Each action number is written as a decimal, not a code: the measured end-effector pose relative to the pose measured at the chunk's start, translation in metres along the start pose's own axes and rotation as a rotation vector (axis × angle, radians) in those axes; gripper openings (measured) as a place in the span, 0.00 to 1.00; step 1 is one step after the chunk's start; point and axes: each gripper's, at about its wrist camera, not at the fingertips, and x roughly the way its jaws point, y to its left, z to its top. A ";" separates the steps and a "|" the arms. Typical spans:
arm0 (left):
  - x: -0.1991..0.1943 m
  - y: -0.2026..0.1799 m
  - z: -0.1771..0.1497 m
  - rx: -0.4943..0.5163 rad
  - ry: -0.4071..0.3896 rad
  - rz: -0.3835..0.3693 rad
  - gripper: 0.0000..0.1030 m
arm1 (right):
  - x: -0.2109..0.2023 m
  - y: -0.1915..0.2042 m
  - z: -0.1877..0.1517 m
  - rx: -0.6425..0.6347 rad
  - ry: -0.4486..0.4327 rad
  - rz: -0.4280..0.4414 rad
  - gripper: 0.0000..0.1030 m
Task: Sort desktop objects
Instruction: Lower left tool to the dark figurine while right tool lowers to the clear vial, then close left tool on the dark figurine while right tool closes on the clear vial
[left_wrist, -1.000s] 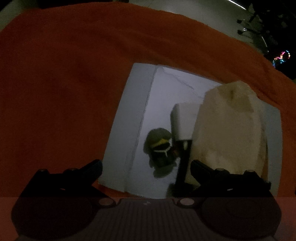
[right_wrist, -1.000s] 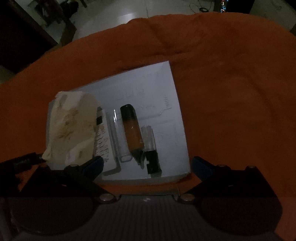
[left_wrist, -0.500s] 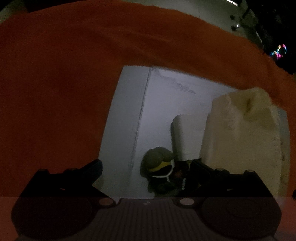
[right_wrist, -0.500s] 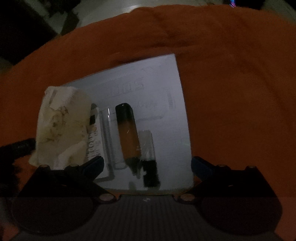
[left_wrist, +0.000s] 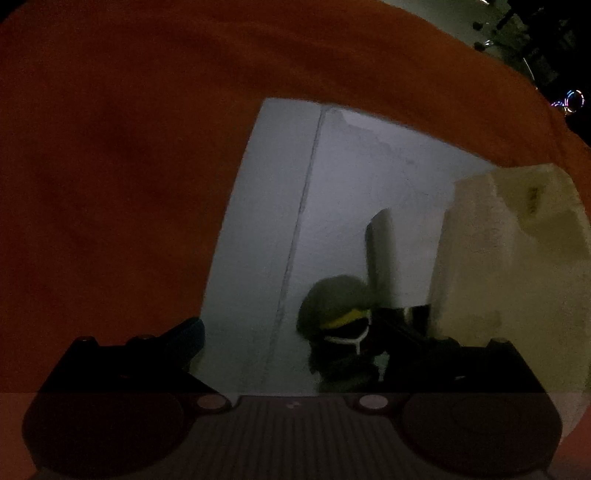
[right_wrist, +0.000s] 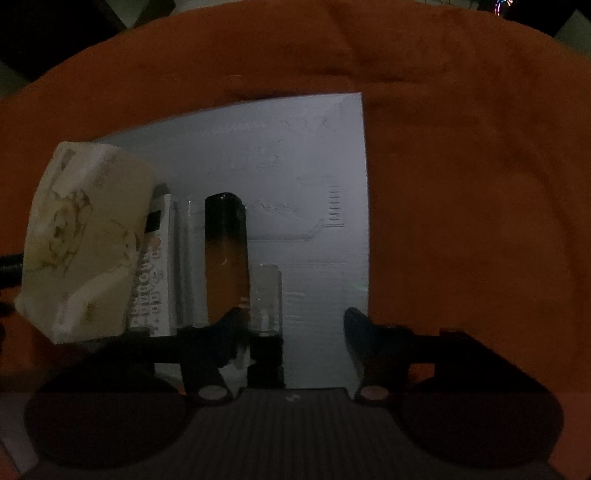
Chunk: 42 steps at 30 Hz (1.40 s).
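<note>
A white board lies on the orange cloth. In the left wrist view a small dark-green figure with a yellow band sits just ahead of my open left gripper, near its right finger. A cream tissue pack stands to the right. In the right wrist view my open right gripper straddles a clear-and-black tube. Beside the tube lie an amber-and-black cylinder, a clear ruler, a white remote and the tissue pack.
The white board has bare surface to the right of the tube. The orange cloth surrounds the board on all sides. Dark floor and chair legs lie beyond the table's far edge.
Both grippers have moved forward and down toward the board. The figure now sits close to the left gripper's fingers, and the right gripper's fingers have narrowed around the clear-and-black tube.
</note>
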 end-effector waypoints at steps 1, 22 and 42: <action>0.001 0.002 0.000 -0.006 0.006 0.001 1.00 | 0.000 0.000 0.000 0.003 0.000 0.007 0.59; 0.003 -0.012 0.020 0.123 0.010 -0.017 0.75 | -0.001 0.001 -0.008 -0.101 0.037 -0.015 0.33; -0.012 -0.030 0.008 0.187 -0.060 -0.074 0.37 | -0.006 -0.001 -0.004 -0.080 0.026 -0.062 0.22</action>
